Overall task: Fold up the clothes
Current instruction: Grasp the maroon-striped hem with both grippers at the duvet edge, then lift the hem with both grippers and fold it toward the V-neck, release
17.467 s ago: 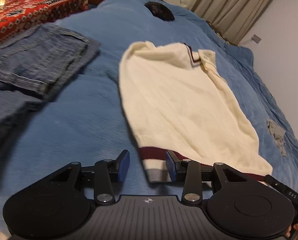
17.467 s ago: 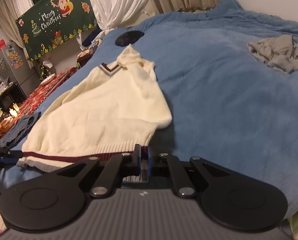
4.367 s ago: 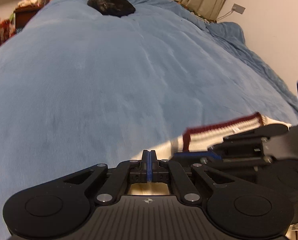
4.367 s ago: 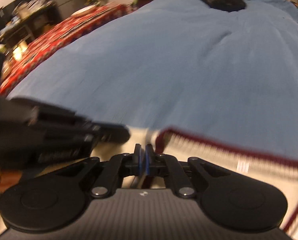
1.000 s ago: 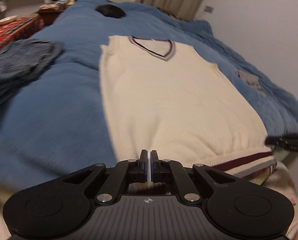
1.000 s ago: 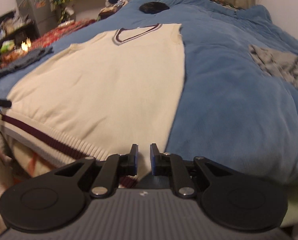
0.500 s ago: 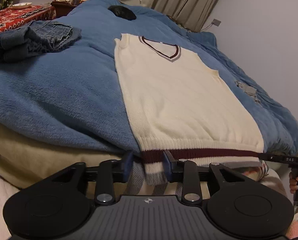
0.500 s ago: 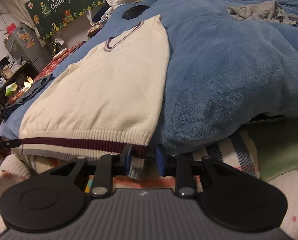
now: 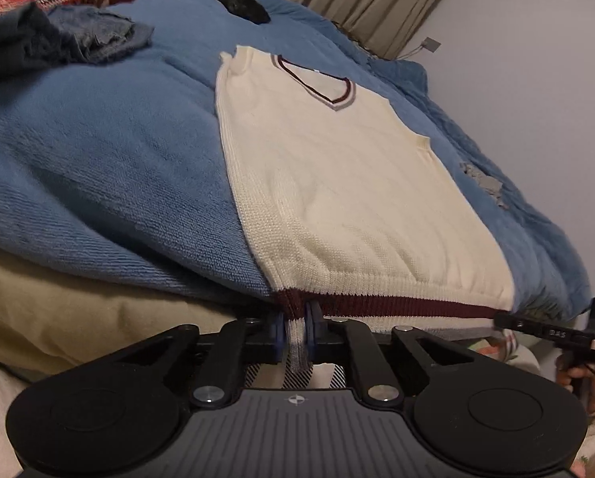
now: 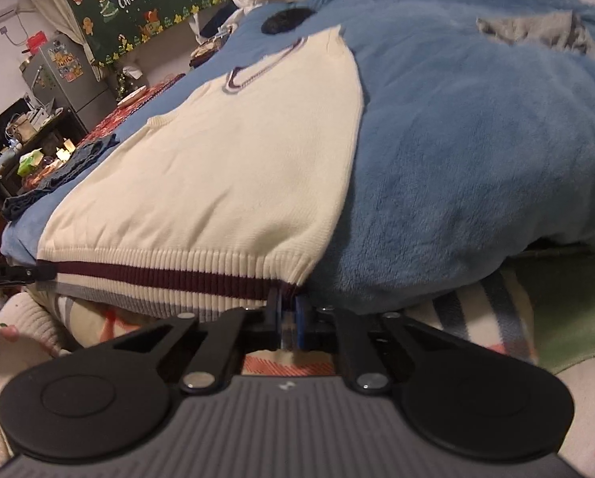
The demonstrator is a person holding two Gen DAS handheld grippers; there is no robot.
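Note:
A cream knitted vest [image 9: 337,183] with a maroon V-neck lies flat on the blue blanket [image 9: 98,159], its maroon-striped hem hanging over the near edge of the bed. My left gripper [image 9: 296,328] is closing its jaws and its blue pads pinch the hem's left corner. In the right wrist view the vest [image 10: 225,183] stretches away, and my right gripper [image 10: 286,318] is closing its jaws on the hem's right corner, pads pressing the knit. Each gripper shows at the other view's edge.
Folded jeans [image 9: 58,40] lie at the far left on the blanket. A crumpled grey cloth [image 10: 536,28] rests at the right, and a black round object [image 10: 287,20] beyond the collar. Patterned bedding [image 10: 476,318] hangs below the bed edge.
Both grippers sank to the vest's hem at the bed edge. Their jaws, apart around the hem corners half a second ago, have come together on the knit.

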